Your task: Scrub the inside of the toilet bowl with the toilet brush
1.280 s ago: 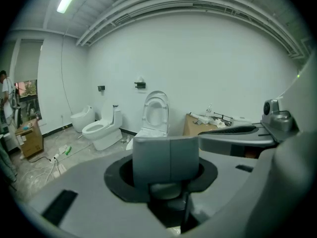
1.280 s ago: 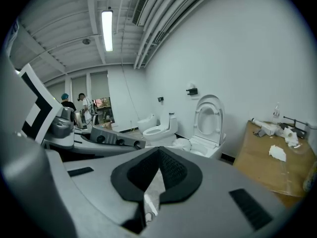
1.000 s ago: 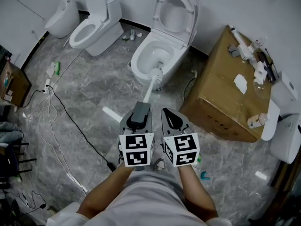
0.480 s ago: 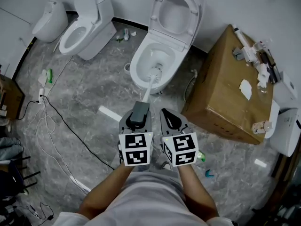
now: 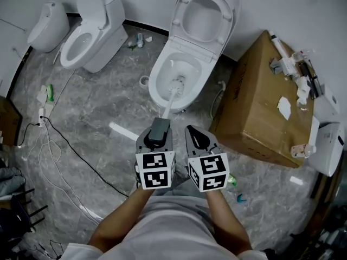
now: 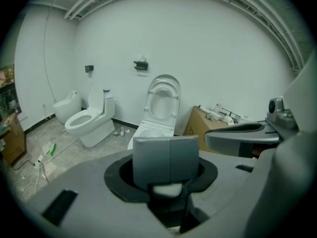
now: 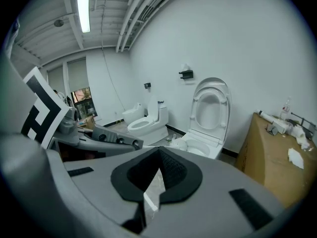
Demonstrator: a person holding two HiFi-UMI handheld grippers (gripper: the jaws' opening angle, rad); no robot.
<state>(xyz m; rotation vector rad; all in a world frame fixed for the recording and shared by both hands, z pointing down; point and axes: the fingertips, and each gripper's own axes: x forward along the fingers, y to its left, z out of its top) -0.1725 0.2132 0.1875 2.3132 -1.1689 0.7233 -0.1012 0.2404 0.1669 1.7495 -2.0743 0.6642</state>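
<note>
A white toilet (image 5: 162, 88) stands with lid and seat raised, also visible in the left gripper view as the toilet (image 6: 148, 128). The toilet brush head (image 5: 178, 83) is down inside the bowl, and its white shaft (image 5: 168, 103) slopes back toward me. My left gripper (image 5: 159, 125) is shut on the brush's grey handle (image 6: 166, 157), which fills the space between its jaws. My right gripper (image 5: 196, 136) hangs just to the right of it, above the floor, shut with nothing in it. In its own view, the right gripper (image 7: 154, 185) shows its dark pads meeting.
A large cardboard box (image 5: 260, 112) with fittings on top stands right of the toilet. A second toilet (image 5: 87, 34) and a small white fixture (image 5: 46, 26) are at the back left. Cables (image 5: 54, 145) trail over the marble floor at left. A white strip (image 5: 122, 130) lies near the left gripper.
The head view has shifted, so the room slid left and down in the picture. The brush head has moved slightly further into the bowl. Both grippers keep their state.
</note>
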